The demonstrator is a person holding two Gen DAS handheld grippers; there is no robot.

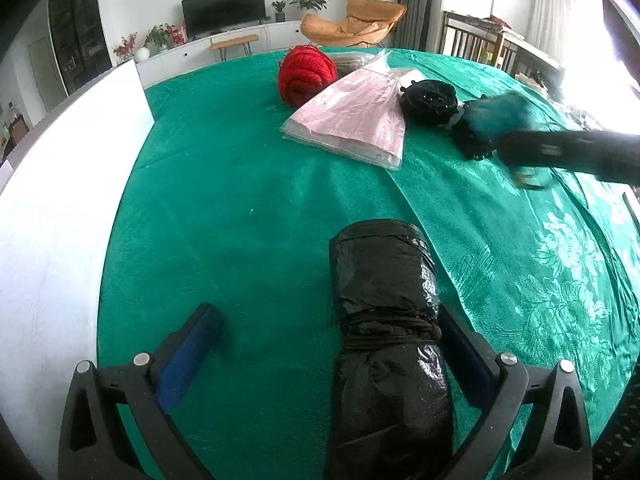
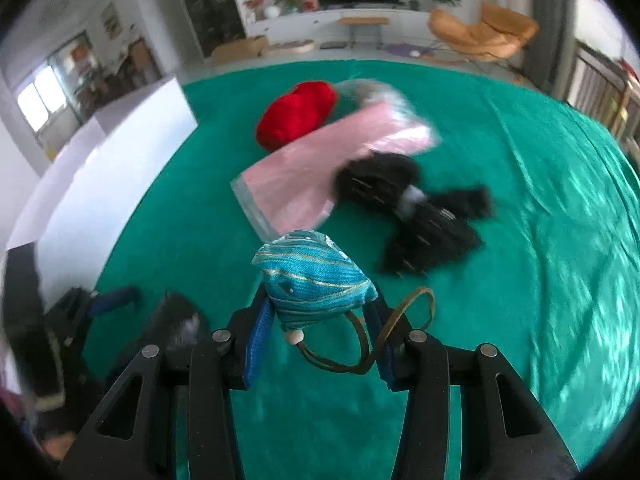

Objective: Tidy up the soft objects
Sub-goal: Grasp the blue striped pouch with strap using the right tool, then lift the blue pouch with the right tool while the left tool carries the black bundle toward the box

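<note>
Pouch [image 2: 314, 284] clamped between right jaws

Rolled black plastic bundle [image 1: 390, 344]: lower end cut off by the frame edge. Right tool [image 1: 516, 148]: motion-blurred in the left wrist view. Black fuzzy fabric pieces [image 2: 412, 212]: smeared, shape indistinct.

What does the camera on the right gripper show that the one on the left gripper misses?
Only the right wrist view shows the blue embroidered pouch sharply, pinched in the right gripper, with its brown cord loop. Only the left wrist view shows the whole black plastic roll lying between the open fingers of the left gripper, against the right-hand one. Both show the red yarn, pink packet, black fuzzy bundles and green cloth.
</note>
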